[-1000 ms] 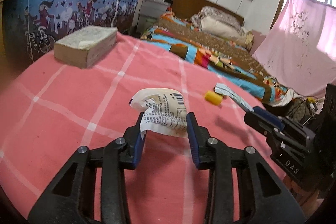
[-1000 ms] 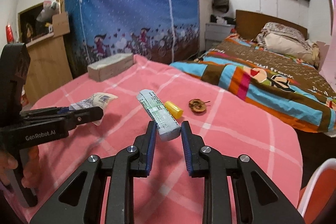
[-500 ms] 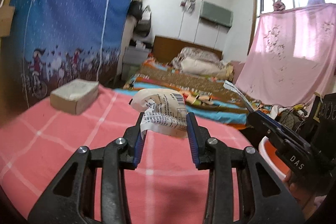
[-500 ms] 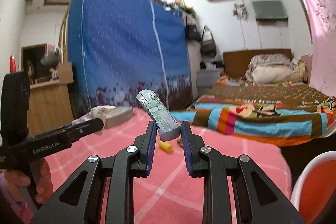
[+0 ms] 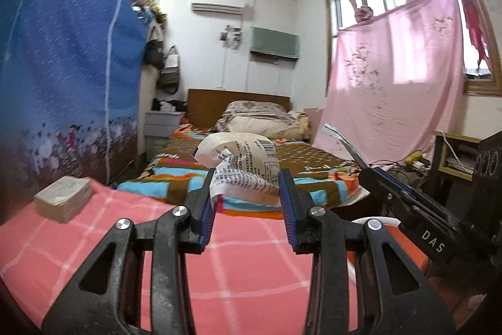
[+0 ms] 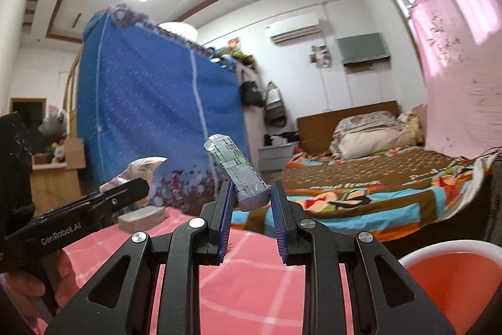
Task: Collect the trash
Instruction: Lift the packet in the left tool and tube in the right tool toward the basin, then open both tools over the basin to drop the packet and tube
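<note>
My left gripper (image 5: 248,203) clamps a crumpled white printed wrapper (image 5: 243,167) between its fingers, held above the pink checked bench (image 5: 244,266). My right gripper (image 6: 251,218) pinches a green-and-white foil sachet (image 6: 237,170) above it, beside an orange bin (image 6: 451,281).

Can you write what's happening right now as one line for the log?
left gripper: shut on crumpled wrapper | right gripper: shut on green-white packet | both lifted above pink checked cloth | orange bin: lower right

It was a lived-in home bedroom: a bed (image 5: 248,153) with wooden headboard (image 5: 213,102), pillows and patchwork quilt, a blue fabric wardrobe (image 6: 150,121), a wall air conditioner (image 5: 216,3), and a pink curtain (image 5: 395,77).
</note>
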Action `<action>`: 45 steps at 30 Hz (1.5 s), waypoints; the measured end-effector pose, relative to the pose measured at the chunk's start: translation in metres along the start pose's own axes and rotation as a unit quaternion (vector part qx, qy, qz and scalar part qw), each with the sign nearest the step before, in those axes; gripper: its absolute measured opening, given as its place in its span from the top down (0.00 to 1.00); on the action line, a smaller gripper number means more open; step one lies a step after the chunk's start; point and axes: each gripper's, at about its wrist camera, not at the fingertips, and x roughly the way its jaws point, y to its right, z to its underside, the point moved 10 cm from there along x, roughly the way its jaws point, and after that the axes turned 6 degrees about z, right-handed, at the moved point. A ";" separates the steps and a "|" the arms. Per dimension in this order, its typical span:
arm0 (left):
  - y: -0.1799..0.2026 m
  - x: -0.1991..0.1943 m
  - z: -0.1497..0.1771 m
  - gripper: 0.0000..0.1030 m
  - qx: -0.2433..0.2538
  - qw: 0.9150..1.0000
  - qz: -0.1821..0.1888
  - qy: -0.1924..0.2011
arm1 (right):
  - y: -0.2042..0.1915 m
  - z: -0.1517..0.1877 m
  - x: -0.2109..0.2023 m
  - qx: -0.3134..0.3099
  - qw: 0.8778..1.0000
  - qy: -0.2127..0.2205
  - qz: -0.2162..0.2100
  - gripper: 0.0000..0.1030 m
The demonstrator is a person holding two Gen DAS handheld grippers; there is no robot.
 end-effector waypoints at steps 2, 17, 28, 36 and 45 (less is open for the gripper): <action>0.017 0.004 0.000 0.60 0.007 1.000 0.014 -0.002 | 0.015 -0.004 -0.008 0.006 1.000 0.005 0.015 0.79; 0.120 0.049 0.042 0.60 0.007 0.989 0.120 -0.084 | 0.115 0.004 -0.051 0.049 0.990 -0.004 0.132 0.78; 0.154 0.079 0.079 0.60 -0.026 0.971 0.164 -0.170 | 0.155 0.019 -0.059 0.086 0.979 -0.037 0.180 0.78; 0.170 0.096 0.105 0.59 -0.066 0.949 0.187 -0.245 | 0.174 0.030 -0.060 0.108 0.972 -0.060 0.202 0.77; 0.180 0.101 0.120 0.55 -0.080 0.934 0.187 -0.292 | 0.188 0.044 -0.060 0.133 0.963 -0.088 0.216 0.77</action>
